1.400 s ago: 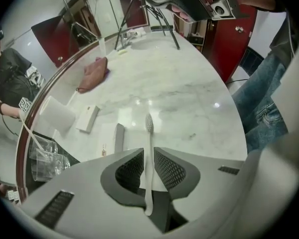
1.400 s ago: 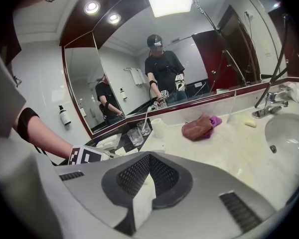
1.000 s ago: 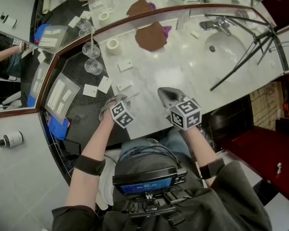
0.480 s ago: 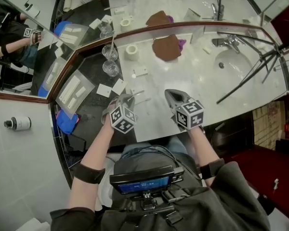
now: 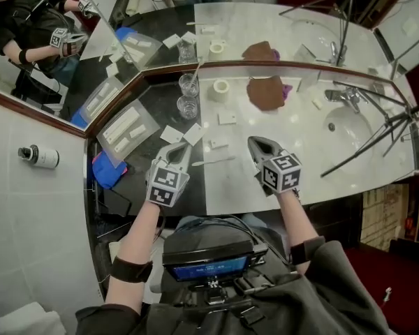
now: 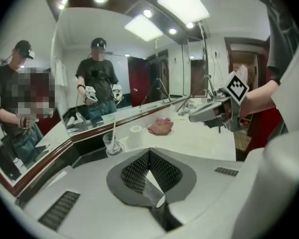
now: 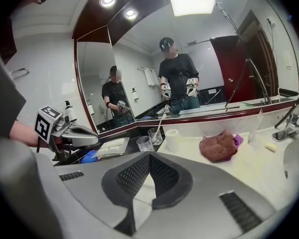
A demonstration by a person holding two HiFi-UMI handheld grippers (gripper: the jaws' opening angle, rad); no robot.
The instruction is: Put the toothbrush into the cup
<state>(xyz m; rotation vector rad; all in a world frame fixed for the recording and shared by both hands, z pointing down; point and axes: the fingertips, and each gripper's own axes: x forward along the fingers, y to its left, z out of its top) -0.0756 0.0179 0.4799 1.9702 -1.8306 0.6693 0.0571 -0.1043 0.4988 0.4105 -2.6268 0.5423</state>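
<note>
A bathroom vanity runs below a corner mirror (image 5: 265,26) framed in dark red wood. A white tiled wall closes the left side, with a small white bottle (image 5: 39,157) against it. The tabletop (image 5: 237,183) is pale marble for most of its width and turns to black stone at the left end.

A sink (image 5: 349,128) with a chrome faucet (image 5: 343,98) is set into the marble at the right, and the black legs of a stand (image 5: 377,142) cross over it. A crumpled brown cloth (image 5: 265,93) and a white roll (image 5: 221,87) lie near the back edge.

Two clear glasses stand on the black stone close to the seam. The toothbrush (image 5: 196,72) leans in the rear cup (image 5: 189,86), and the front glass (image 5: 187,107) is just beside it. Further left lie a clear packet (image 5: 129,128) and a blue cloth (image 5: 106,169).

A slim white stick (image 5: 213,161) lies flat on the marble between the two tongs, touching neither. I cannot tell whether it is a second brush. Small white cards (image 5: 218,144) are scattered near it.

The left tongs (image 5: 180,151) hang above the front of the tabletop. They have just been closing and now meet with nothing between them. The right tongs (image 5: 257,145) are pressed together and empty too.
</note>
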